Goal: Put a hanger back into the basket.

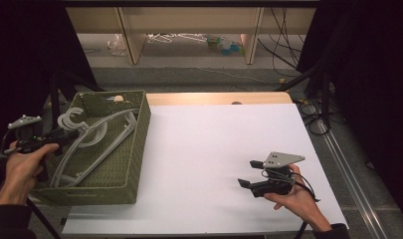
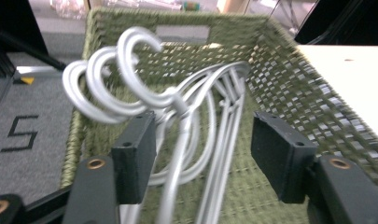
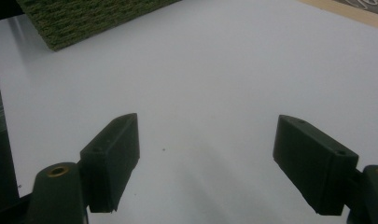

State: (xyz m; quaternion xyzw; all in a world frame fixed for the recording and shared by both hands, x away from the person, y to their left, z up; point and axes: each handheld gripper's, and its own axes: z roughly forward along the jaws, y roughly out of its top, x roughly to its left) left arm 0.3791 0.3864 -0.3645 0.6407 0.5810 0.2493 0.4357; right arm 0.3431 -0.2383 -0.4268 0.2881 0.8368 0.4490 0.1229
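Grey hangers (image 1: 92, 137) are piled in the green basket (image 1: 134, 149) at the table's (image 1: 214, 144) nine o'clock. The left gripper (image 2: 203, 154) is held open around their necks; the right gripper (image 1: 249, 174) is held open at five o'clock.

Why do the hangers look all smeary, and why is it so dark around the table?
Left gripper view: the hangers and green basket are streaked by blur. High view: light falls on the white table, the edges stay black. Right gripper view: soft, with a faint shadow on the table.

Black gripper (image 1: 250, 173) (grey three-cornered top plate), dark sleeves.
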